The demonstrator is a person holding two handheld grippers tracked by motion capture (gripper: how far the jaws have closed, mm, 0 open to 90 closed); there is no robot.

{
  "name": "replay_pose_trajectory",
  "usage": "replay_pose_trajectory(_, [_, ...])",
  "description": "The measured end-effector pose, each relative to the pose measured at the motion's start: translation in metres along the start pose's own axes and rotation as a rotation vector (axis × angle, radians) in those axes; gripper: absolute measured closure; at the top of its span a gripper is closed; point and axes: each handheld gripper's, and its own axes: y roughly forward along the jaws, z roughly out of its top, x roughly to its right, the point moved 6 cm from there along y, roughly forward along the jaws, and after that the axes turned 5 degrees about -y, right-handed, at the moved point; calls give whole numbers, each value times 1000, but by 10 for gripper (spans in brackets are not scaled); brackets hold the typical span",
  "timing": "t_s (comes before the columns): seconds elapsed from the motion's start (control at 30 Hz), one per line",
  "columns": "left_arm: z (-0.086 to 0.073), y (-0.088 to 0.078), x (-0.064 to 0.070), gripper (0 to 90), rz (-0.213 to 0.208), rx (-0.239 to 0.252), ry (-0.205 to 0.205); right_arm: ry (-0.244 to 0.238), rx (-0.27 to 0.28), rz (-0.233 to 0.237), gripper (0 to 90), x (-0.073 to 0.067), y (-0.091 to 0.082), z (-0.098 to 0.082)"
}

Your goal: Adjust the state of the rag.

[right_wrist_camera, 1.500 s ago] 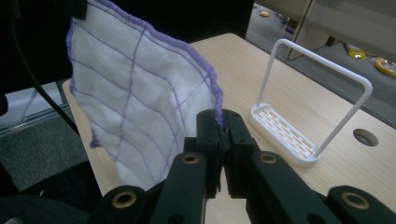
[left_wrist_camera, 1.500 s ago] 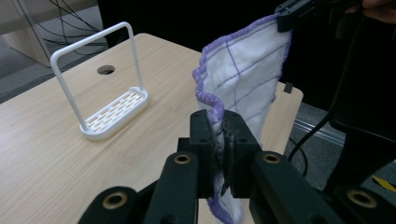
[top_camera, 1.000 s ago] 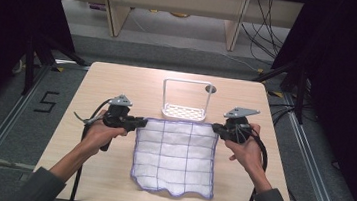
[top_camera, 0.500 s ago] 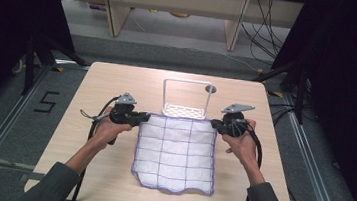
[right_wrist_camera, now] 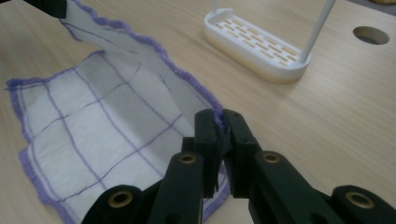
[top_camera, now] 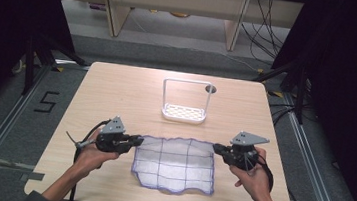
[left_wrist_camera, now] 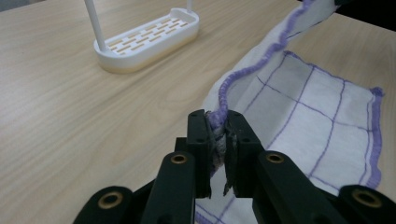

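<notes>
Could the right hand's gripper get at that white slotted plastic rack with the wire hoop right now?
Probably not yet: the right gripper is shut on the checked cloth. Bare table lies before the rack.

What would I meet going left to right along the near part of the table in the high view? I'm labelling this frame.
Left hand-held gripper → checked cloth → right hand-held gripper.

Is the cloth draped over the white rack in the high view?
No, the cloth lies on the table in front of the white rack, apart from it, its far corners held up by both grippers.
</notes>
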Motion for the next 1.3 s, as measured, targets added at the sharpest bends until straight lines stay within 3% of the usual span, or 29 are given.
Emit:
replay_pose_trajectory(0.07, [-8,-2,4,811,-11,-2,0,-18,7,4,854,-5,-2,-6])
replay_pose_trajectory(0.17, [-19,-5,10,810,-17,-11,4,-2,-10,14,854,-15,-4,-17])
replay_pose_trajectory(0.2, [-22,-6,13,810,-16,-8,1,-24,-3,10,854,-16,-4,-20])
replay_pose_trajectory(0.37, [-33,-11,23,800,-26,-29,57,-23,-20,18,853,-27,-8,-35])
replay_pose_trajectory(0.47, [-38,-11,27,801,-16,-38,59,-20,-31,20,853,-30,-10,-41])
replay_pose_trajectory(0.5, [-39,-12,27,801,-11,-61,80,-21,-37,21,852,-33,-10,-43])
replay_pose_trajectory(0.57, [-44,-12,31,799,-16,-62,87,-18,-41,18,852,-38,-10,-45])
replay_pose_trajectory(0.67, [-52,-13,36,791,-20,-77,91,-43,-48,22,851,-42,-11,-48])
replay_pose_trajectory(0.77, [-60,-14,38,783,-19,-91,92,-64,-64,25,843,-47,-11,-53])
replay_pose_trajectory(0.83, [-66,-16,37,779,-12,-128,128,-71,-82,27,841,-51,-10,-58])
replay_pose_trajectory(0.87, [-68,-13,40,777,-15,-112,104,-76,-87,30,841,-53,-10,-59])
replay_pose_trajectory(0.9, [-70,-15,38,773,-10,-145,143,-81,-94,32,840,-55,-10,-62])
replay_pose_trajectory(0.93, [-71,-13,40,768,-15,-137,137,-70,-116,37,834,-57,-11,-64])
replay_pose_trajectory(0.97, [-72,-14,39,766,-20,-158,162,-90,-114,42,828,-57,-10,-65])
replay_pose_trajectory(1.0, [-73,-13,41,764,-24,-145,133,-91,-117,47,825,-58,-10,-68])
replay_pose_trajectory(1.1, [-76,-13,42,745,-22,-162,137,-99,-140,51,812,-61,-10,-74])
replay_pose_trajectory(1.13, [-77,-14,41,735,-23,-170,158,-74,-153,59,806,-64,-11,-76])
replay_pose_trajectory(1.17, [-79,-16,40,732,-26,-200,178,-79,-140,58,805,-64,-11,-77])
replay_pose_trajectory(1.2, [-80,-16,40,729,-25,-198,183,-77,-161,63,806,-65,-14,-79])
replay_pose_trajectory(1.23, [-82,-17,42,723,-26,-197,159,-80,-146,58,811,-65,-14,-79])
replay_pose_trajectory(1.27, [-82,-17,42,726,-23,-182,178,-90,-145,50,820,-64,-16,-79])
replay_pose_trajectory(1.3, [-82,-18,43,728,-21,-180,166,-96,-142,50,829,-65,-17,-80])
